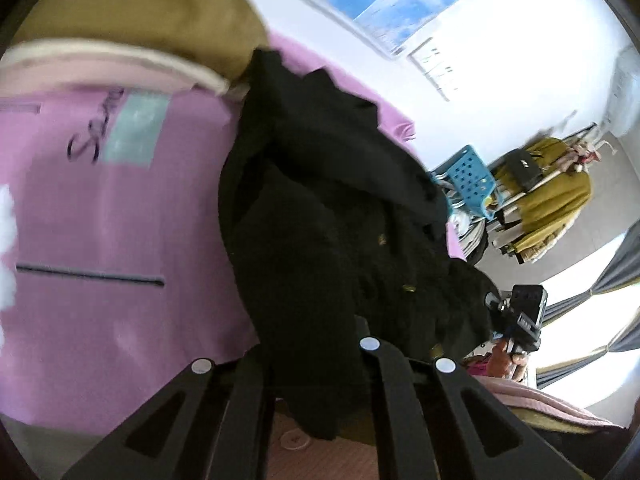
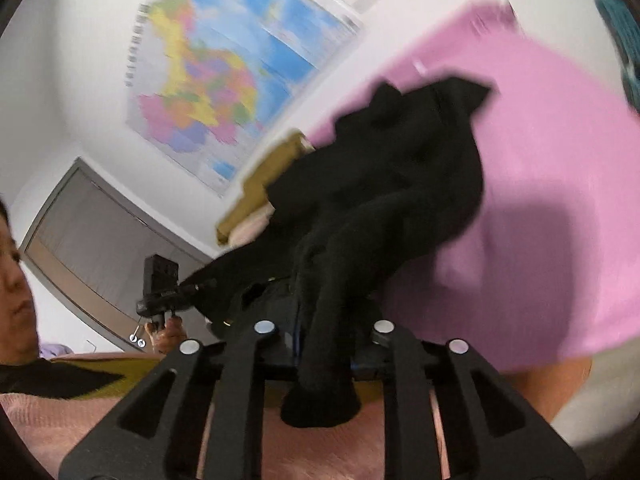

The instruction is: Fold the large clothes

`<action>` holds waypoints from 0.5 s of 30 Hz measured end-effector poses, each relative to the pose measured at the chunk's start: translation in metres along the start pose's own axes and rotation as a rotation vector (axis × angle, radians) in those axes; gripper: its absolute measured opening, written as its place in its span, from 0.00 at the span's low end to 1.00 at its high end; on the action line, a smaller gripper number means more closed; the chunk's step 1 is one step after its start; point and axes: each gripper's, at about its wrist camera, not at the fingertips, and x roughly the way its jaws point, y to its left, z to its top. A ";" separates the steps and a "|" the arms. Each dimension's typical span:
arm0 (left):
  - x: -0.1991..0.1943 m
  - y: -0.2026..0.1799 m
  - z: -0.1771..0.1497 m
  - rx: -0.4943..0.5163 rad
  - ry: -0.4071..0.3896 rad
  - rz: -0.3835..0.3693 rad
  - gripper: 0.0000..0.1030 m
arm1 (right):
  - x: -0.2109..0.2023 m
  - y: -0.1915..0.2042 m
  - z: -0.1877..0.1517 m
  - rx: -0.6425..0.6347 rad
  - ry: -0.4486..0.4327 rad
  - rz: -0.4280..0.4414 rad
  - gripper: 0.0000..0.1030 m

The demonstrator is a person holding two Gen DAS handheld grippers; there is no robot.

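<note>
Your bunched black knit garment (image 1: 320, 208) hangs crumpled over the pink sheet (image 1: 100, 220), its folds dark and hard to read. Your left gripper (image 1: 316, 364) is clamped tight on one edge, and your right gripper (image 2: 324, 344) seems to pinch a rope-like twist. Beyond, a blue perforated plastic basket (image 1: 472, 180) holds what I can't make out.

Each camera sits on its gripper and looks forward along the fingers, very near the black garment (image 1: 320, 216). Both views share this garment, the pink sheet (image 2: 560, 184) and the wall map (image 2: 224, 80).
</note>
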 end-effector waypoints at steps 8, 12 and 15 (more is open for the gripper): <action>-0.003 -0.003 0.006 0.000 -0.017 -0.031 0.04 | -0.012 0.019 0.003 -0.064 -0.053 0.036 0.15; -0.008 -0.009 0.026 0.002 -0.027 -0.041 0.04 | -0.023 0.040 0.036 -0.091 -0.141 0.048 0.13; -0.015 -0.016 0.046 -0.005 -0.046 -0.054 0.04 | -0.026 0.050 0.065 -0.100 -0.191 0.077 0.13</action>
